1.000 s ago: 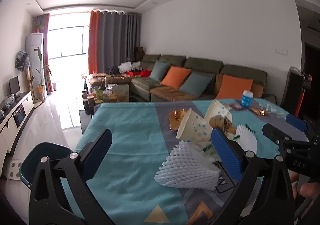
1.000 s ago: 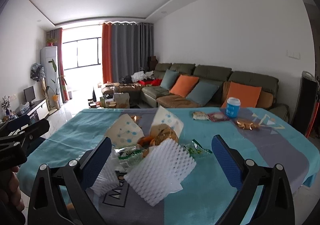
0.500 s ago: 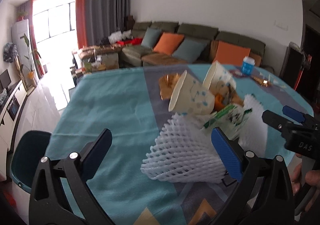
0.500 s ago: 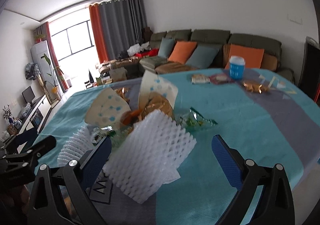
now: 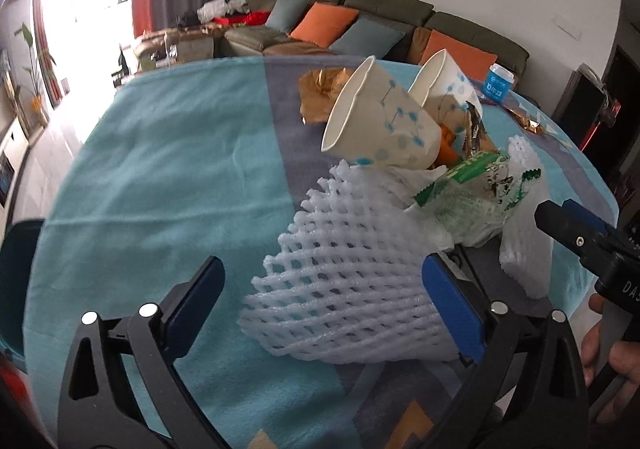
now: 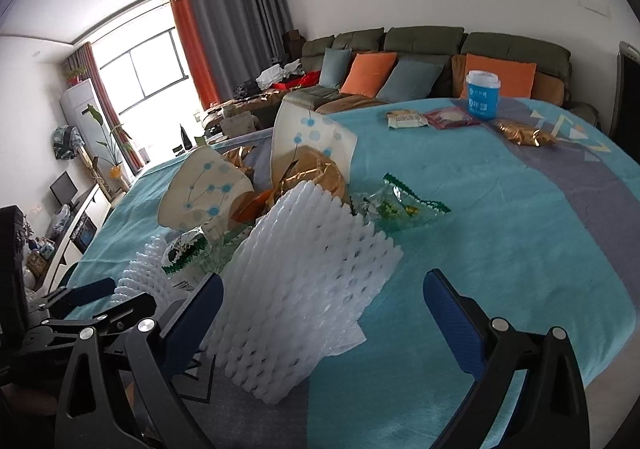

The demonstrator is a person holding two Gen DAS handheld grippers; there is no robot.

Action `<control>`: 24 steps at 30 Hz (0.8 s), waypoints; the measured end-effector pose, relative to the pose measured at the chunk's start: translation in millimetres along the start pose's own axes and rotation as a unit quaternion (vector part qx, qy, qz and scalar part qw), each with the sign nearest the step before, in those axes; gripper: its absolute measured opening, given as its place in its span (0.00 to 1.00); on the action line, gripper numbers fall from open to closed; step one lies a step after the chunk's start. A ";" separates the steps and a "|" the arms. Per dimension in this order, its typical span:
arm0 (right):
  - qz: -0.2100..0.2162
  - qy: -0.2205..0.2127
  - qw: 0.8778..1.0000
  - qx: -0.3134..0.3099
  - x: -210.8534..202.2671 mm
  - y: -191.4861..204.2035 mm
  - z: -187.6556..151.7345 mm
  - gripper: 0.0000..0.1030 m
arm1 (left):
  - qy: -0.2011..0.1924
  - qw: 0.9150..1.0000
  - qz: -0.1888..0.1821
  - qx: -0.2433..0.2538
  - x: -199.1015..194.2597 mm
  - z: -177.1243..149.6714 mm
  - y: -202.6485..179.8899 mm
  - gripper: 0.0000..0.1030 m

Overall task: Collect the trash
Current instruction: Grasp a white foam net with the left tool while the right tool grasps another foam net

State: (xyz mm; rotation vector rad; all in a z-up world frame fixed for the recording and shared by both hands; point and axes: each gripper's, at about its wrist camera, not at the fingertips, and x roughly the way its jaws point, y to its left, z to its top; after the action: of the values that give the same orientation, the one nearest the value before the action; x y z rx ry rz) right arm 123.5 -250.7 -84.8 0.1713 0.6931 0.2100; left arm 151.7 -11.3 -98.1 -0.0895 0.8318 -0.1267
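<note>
A pile of trash lies on the teal tablecloth [image 5: 160,177]. It holds a white foam fruit net [image 5: 344,297], two dotted paper cups [image 5: 376,121] on their sides, a green snack wrapper [image 5: 472,185] and gold foil [image 5: 324,89]. My left gripper [image 5: 324,301] is open, its jaws on either side of the foam net. In the right wrist view a second foam net [image 6: 304,281] stands between the open jaws of my right gripper [image 6: 324,313], beside the cups [image 6: 208,189] and a green wrapper [image 6: 400,205]. The right gripper also shows in the left wrist view [image 5: 576,229].
At the far side of the table stand a blue cup [image 6: 482,93], two flat packets [image 6: 408,119] and a gold wrapper [image 6: 524,133]. A dark teal chair [image 5: 16,269] stands left of the table. A green sofa [image 6: 400,57] lies beyond.
Both grippers have tilted down and moved closer to the pile. Each foam net now sits between open jaws.
</note>
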 end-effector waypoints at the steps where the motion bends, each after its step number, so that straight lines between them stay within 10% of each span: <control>1: 0.002 0.001 1.000 0.002 0.4 -0.5 0.2 0.94 | 0.004 1.000 -0.005 -0.005 1.3 -1.4 0.7 0.84; 15: 0.025 0.012 0.999 0.016 0.7 -1.8 -1.4 0.79 | -0.004 0.999 -0.034 -0.026 -9.5 -6.9 8.8 0.37; 24: 0.031 0.020 0.999 0.012 2.0 -0.4 -0.9 0.44 | -0.014 0.998 -0.052 -0.022 -18.5 -10.7 8.0 0.20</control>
State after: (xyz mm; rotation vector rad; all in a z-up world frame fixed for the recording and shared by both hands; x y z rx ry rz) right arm 124.4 -250.5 -86.8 0.2127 0.7308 0.2642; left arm 132.1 -1.1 -92.8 -0.1760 0.8022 -0.2051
